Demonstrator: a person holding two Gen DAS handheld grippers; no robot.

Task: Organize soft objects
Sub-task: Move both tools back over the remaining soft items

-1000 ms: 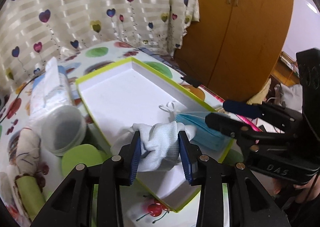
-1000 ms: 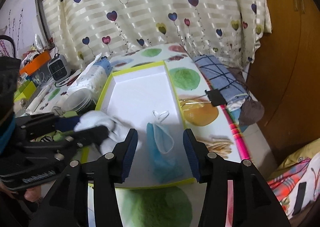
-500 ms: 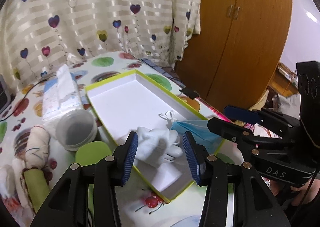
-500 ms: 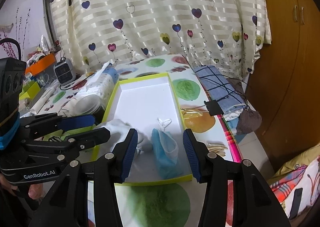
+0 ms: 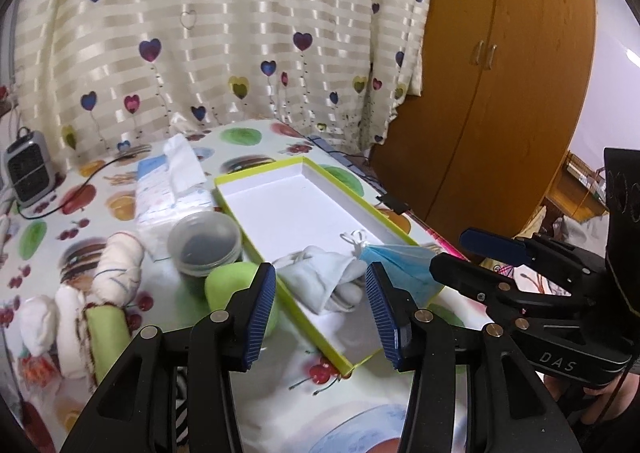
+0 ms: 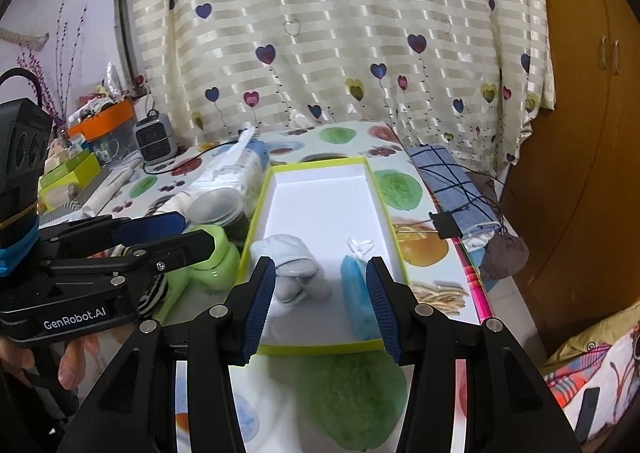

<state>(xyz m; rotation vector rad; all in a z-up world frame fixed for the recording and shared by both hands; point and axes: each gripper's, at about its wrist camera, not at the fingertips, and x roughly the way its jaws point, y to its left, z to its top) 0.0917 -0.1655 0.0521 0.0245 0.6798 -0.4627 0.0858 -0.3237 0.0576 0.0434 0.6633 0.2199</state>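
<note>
While both tools are hanging above the near end of the tray [image 6: 378,189], the left hand-held gripper [image 5: 320,309] is standing spread and empty, and the right hand-held gripper [image 6: 320,305] is likewise gaping with nothing between its pads. The white sock [image 5: 328,281] and the blue face mask [image 6: 356,293] are lying side by side inside the tray, so one placing step is looking finished. Next, I judge, a reach is calling for the green soft item [image 5: 228,285] just beside the tray. Beyond, the fruit-patterned worktop [image 5: 80,213] is carrying a tissue pack [image 5: 168,189] and a small heater [image 5: 28,169], with a heart-print curtain [image 6: 340,33] and a wooden wardrobe [image 5: 500,73] behind.
</note>
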